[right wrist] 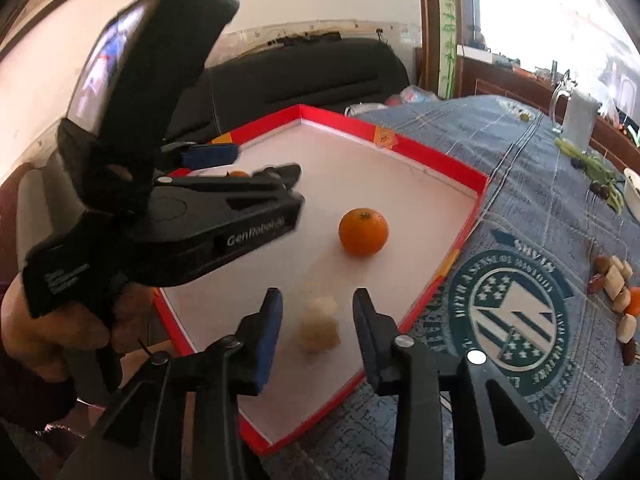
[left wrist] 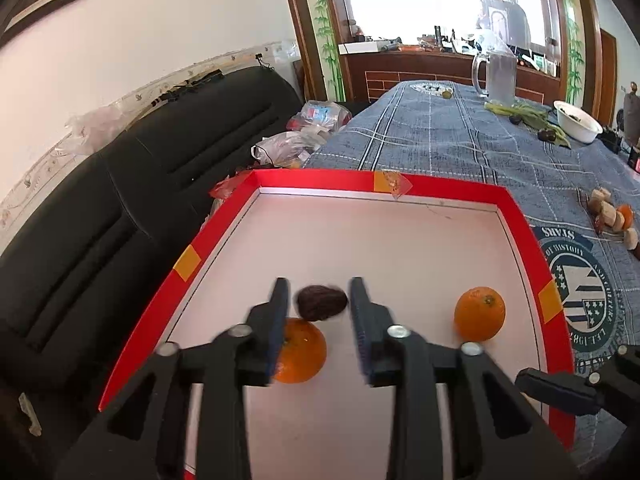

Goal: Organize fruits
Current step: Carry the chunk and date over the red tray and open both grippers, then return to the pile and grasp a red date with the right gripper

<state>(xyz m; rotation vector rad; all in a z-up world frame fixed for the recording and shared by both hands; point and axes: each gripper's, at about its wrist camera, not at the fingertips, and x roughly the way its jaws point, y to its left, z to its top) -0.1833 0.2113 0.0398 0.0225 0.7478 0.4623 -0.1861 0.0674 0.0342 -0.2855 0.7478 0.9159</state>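
Red-rimmed tray (left wrist: 224, 224) with pale floor, orange mandarin (left wrist: 479, 313), dark brown date (left wrist: 322, 303), blue plaid tablecloth (left wrist: 440, 136), black sofa (left wrist: 120, 200)

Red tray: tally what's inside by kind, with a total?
Oranges: 2
Dark brown fruit: 1
Pale chunks: 1
Total: 4 in the red tray

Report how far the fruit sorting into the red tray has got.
Done: two oranges sit in the red tray. In hand: the open left gripper brackets a dark fruit; the open right gripper brackets a pale piece. Left: a small pile on the tablecloth.
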